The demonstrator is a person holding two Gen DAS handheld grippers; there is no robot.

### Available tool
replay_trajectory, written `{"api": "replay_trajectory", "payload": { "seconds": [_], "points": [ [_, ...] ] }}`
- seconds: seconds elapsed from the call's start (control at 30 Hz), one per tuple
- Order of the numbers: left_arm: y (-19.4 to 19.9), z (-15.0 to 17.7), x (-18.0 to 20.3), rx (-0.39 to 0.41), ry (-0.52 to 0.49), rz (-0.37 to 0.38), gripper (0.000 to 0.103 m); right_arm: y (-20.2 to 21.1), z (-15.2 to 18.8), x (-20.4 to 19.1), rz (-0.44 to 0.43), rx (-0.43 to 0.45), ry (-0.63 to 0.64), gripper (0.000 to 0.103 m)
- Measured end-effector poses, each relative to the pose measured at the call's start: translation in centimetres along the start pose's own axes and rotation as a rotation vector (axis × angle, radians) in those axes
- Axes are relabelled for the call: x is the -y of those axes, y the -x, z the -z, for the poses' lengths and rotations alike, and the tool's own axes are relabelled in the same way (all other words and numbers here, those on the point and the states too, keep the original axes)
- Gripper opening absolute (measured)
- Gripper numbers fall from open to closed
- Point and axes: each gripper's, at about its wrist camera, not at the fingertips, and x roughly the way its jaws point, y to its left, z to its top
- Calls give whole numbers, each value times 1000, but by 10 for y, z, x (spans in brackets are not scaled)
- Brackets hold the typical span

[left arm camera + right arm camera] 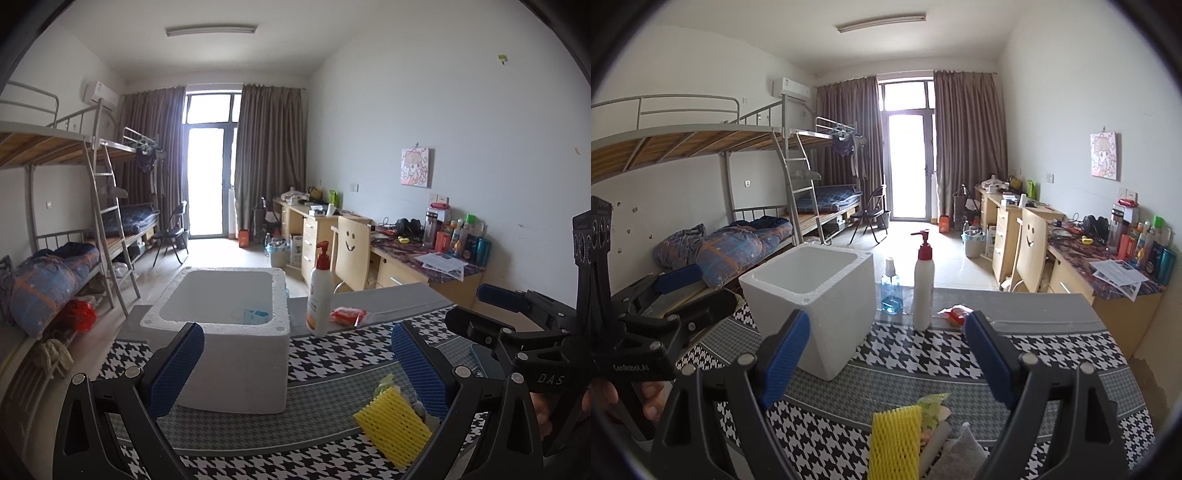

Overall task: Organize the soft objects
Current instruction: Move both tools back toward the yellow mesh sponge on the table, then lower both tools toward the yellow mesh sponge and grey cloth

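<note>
1. My tabletop (332,373), covered in black-and-white houndstooth cloth, carries everything I work with.
2. One white foam box (236,332) stands open-topped toward the far left of it; from the left wrist I see one small blue-and-white packet (255,316) lying inside, which the right wrist view cannot see.
3. My left gripper (295,363) has its blue-padded fingers (177,365) spread wide, holding nothing, hanging over the cloth just in front of the box.
4. My right gripper (886,354) is likewise spread wide and empty, above the soft pile.
5. One white pump bottle (922,284) with a red pump stands upright beyond the box.
6. One blue spray bottle (891,291) shows only in the right wrist view, between box and pump bottle.
7. One yellow foam net sleeve (894,443) lies nearest me on the pile; the right view also shows a grey pouch (960,454) touching it.
8. One red packet (347,316) lies just beside the pump bottle.
</note>
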Motion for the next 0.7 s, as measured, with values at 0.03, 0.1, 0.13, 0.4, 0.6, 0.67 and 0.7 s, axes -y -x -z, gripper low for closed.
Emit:
{"api": "replay_trajectory", "payload": {
  "seconds": [0.03, 0.1, 0.13, 0.4, 0.6, 0.67, 0.7],
  "points": [
    [0, 1, 2, 2, 1, 3, 102, 1, 1, 0, 2, 0, -1, 89],
    [-1, 3, 3, -1, 5, 9, 102, 2, 3, 2, 5, -2, -6, 89],
    [0, 4, 4, -3, 6, 16, 102, 3, 5, 3, 6, -5, -9, 89],
    [1, 10, 9, -2, -2, 27, 102, 9, 11, 10, 25, -14, -31, 89],
    [0, 15, 16, -13, -12, 54, 102, 14, 18, 11, 43, -19, -44, 89],
    [-1, 17, 18, -20, -16, 65, 102, 17, 21, 13, 48, -19, -49, 89],
    [0, 16, 17, -21, -16, 69, 102, 18, 22, 13, 52, -18, -51, 89]
  ]
}}
